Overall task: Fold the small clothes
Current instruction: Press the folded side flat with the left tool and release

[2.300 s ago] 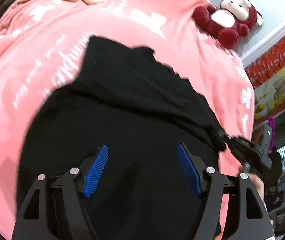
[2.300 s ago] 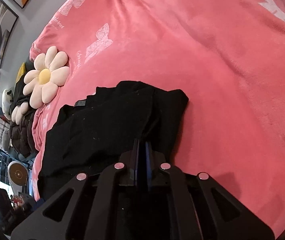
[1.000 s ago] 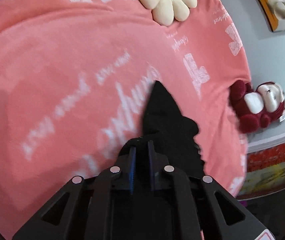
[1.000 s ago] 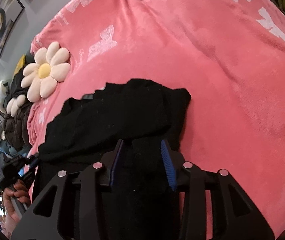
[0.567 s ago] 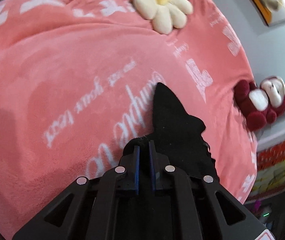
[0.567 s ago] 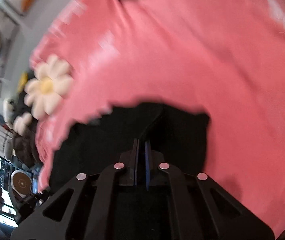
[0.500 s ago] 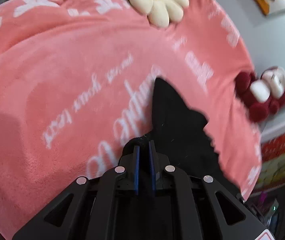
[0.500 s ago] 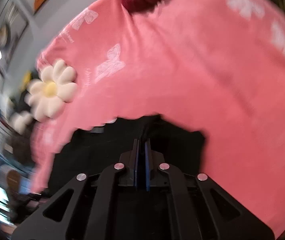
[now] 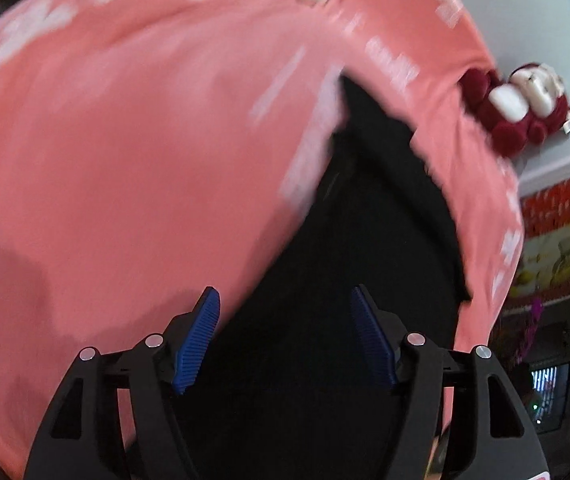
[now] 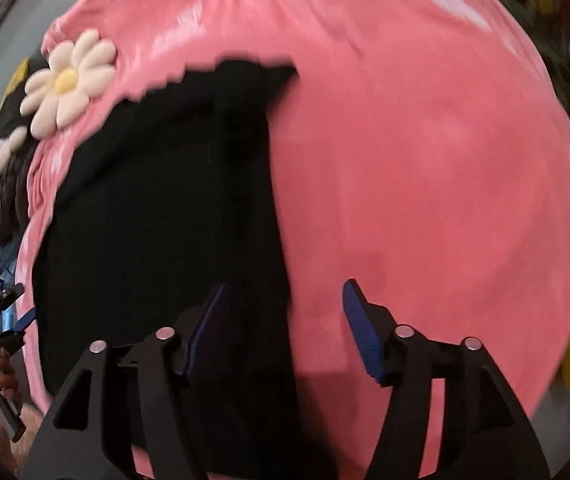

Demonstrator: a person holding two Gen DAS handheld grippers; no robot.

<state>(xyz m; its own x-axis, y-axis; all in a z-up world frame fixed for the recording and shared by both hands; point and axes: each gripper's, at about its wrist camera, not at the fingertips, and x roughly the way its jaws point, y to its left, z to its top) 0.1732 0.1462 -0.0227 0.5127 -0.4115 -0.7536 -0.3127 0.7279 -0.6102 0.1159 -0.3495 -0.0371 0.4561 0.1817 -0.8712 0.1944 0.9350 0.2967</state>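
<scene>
Hovering low over the bed, both tongs stand wide apart and hold nothing. In the left wrist view the left tongs sit above the near part of the black garment, blue pads spread to either side of the cloth with no fabric pinched between them. In the right wrist view the right tongs straddle the garment's right edge: the left pad lies over black cloth, the right pad over bare pink blanket.

The garment lies spread on the blanket, its long right side running away as a fairly straight line toward a far corner, with a darker doubled band along that side. That suggests one fold is laid and the tongs are between grips; blur makes the finer layering impossible to read.

My judgement is that the next move calls for choosing a fresh pair of edges, probably the near hem, and closing on both layers together so the fold does not slip open.

Farther off, a daisy cushion rests by the garment's far left side, and a red plush toy sits at the blanket's far right edge.
</scene>
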